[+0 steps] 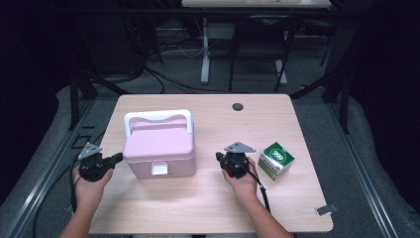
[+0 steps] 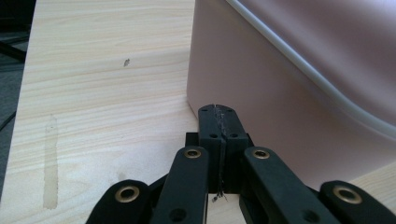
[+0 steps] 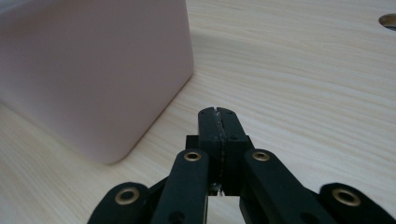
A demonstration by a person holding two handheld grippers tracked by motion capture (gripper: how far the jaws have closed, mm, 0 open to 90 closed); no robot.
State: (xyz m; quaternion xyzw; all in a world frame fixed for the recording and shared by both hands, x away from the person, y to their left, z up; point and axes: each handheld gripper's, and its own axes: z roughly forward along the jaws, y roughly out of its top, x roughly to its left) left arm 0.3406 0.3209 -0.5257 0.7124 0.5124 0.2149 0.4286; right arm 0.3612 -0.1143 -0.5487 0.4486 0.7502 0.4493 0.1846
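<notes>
pink lidded box point(image 1: 158, 148) with a white carry handle is sitting on the table point(image 1: 208, 208) between both claws, its long axis running side to side, the left claw point(image 1: 118, 157) almost touching its left end and the right claw point(image 1: 218, 156) lying near its right end, both pressed together on nothing.
</notes>
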